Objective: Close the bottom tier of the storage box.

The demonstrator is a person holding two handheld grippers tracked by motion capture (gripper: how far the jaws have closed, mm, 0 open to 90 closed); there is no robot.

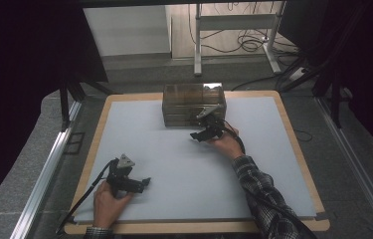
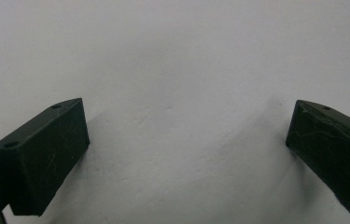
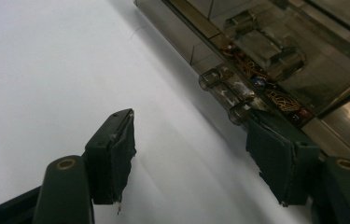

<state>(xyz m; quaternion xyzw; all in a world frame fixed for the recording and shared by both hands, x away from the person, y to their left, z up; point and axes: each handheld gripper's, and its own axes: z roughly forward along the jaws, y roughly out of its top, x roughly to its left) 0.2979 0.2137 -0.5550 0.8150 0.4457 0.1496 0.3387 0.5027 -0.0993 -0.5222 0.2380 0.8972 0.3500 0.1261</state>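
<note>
Right tool (image 1: 203, 130) sat at the front face of the smoky translucent plastic drawer box (image 1: 193, 104), which stood at the far middle of the pale blue mat (image 1: 174, 164) on the wood-edged counter (image 1: 293, 149). Its jaws stood apart, nothing between them; in the right gripper view one pad (image 3: 275, 158) was just beside the clear cylindrical drawer handle (image 3: 224, 93), and I couldn't tell if it touched.

Left tool (image 1: 137, 183) lay low over the mat near the front left, jaws wide apart, empty, well apart from the box.

Risks, as I judged them:
- Handle was small, slick and round; a pinch off-centre could slip off.
- Nothing braced the box. A pull on the drawer could drag the whole box across the mat instead of opening it.
- A jerked pull could spill the small contents.

Hard to make out:
- Contents behind the tinted wall: gold-coloured filigree bits and beads (image 3: 275, 95), possibly jewellery, not certain.
- How many drawers, and which one that handle belonged to.
- In the high view the person's right hand (image 1: 226, 144) covered part of the tool; box detail was too small there.
</note>
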